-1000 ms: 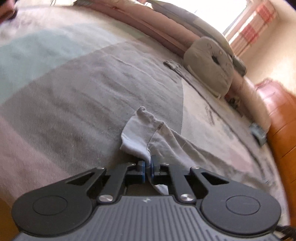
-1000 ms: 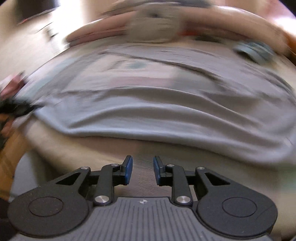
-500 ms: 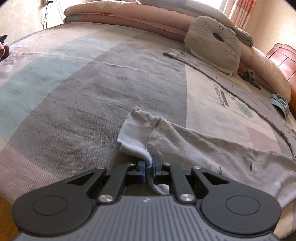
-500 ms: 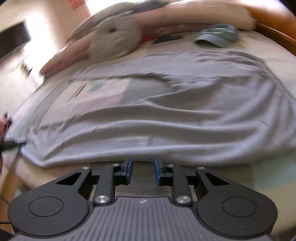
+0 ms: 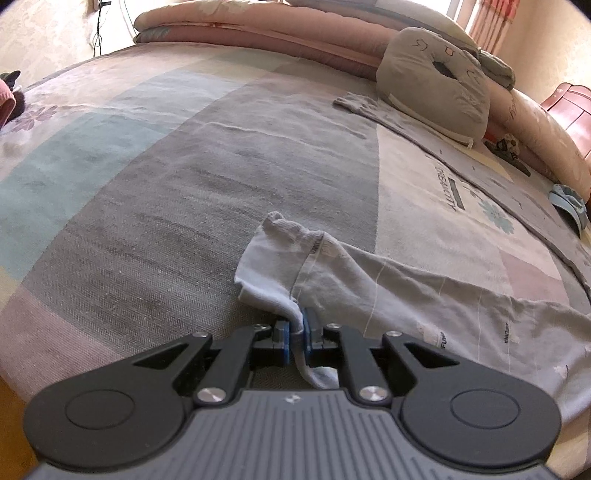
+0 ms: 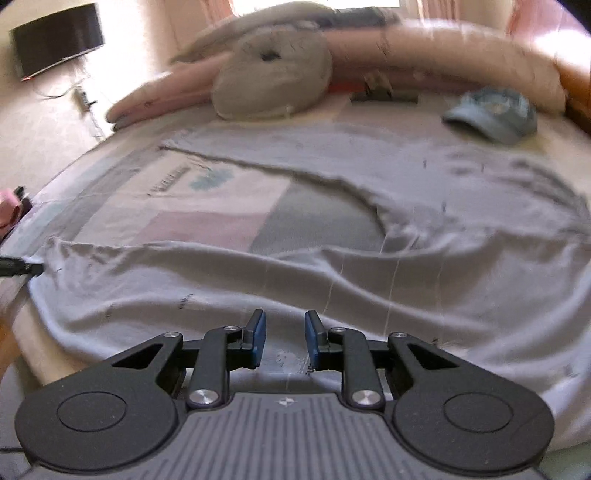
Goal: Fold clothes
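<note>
My left gripper [image 5: 296, 334] clamps the trouser cuff [image 5: 277, 258]; my right gripper [image 6: 282, 338] hangs apart, empty, above the trousers [image 6: 332, 280].

The left gripper [image 5: 296, 329] has its jaws clamped together, while the right gripper [image 6: 283, 336] jaws stand parted.

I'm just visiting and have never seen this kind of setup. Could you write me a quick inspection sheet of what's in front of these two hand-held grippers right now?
Surface: bed with a patchwork cover in grey, teal, pink and cream.
Job's things: grey trousers spread across the bed, legs towards the left.
Clutter: grey cushion, blue cap, rolled pink quilt along the far edge.
Grippers: left hand-held gripper shut on a trouser cuff; right hand-held gripper open, nothing between its pads, above the near trouser edge.
Cables: thin cords hanging on the far wall.
Surroundings: curtain, wooden headboard.
</note>
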The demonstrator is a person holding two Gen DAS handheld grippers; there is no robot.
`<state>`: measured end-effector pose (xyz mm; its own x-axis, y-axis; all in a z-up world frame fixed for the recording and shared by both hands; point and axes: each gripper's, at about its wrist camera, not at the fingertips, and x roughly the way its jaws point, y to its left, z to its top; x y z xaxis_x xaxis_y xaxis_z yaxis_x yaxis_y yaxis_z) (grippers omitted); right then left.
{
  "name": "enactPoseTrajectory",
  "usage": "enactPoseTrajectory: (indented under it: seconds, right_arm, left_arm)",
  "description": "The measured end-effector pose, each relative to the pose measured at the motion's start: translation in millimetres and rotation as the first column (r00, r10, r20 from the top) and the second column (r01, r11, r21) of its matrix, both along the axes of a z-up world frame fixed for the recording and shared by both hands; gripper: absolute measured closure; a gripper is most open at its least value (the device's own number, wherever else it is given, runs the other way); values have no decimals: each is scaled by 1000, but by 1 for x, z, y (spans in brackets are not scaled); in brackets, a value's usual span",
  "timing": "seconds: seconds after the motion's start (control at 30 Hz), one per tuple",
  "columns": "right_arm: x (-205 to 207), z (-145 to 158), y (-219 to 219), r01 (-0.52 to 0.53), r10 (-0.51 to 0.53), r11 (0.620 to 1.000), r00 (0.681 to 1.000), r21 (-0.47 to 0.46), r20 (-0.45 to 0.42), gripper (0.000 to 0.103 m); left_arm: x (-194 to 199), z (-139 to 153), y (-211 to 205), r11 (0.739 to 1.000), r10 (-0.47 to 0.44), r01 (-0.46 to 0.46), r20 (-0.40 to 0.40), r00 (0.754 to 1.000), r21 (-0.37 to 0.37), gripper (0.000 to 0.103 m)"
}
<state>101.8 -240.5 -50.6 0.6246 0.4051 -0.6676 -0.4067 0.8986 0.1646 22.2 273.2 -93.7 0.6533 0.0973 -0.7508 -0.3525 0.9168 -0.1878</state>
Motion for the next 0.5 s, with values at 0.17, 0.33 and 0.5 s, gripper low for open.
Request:
enactPoseTrajectory:
  seconds: [0.17, 0.33, 0.5]
  right_arm:
    - [-53, 1, 12, -177, 208, 939, 975, -295, 75, 76]
    - [-70, -22, 24, -231, 315, 840, 944, -492, 96, 77]
    - [-57, -27, 38, -279, 413, 758, 905, -590, 104, 77]
  left_arm:
    - [0, 0, 0, 1000, -4, 4, -1, 1000, 4, 92]
    - [0, 0, -1, 1000, 4, -4, -1, 1000, 0, 92]
    - [1, 0, 0, 1000, 8, -8, -4, 1000, -1, 92]
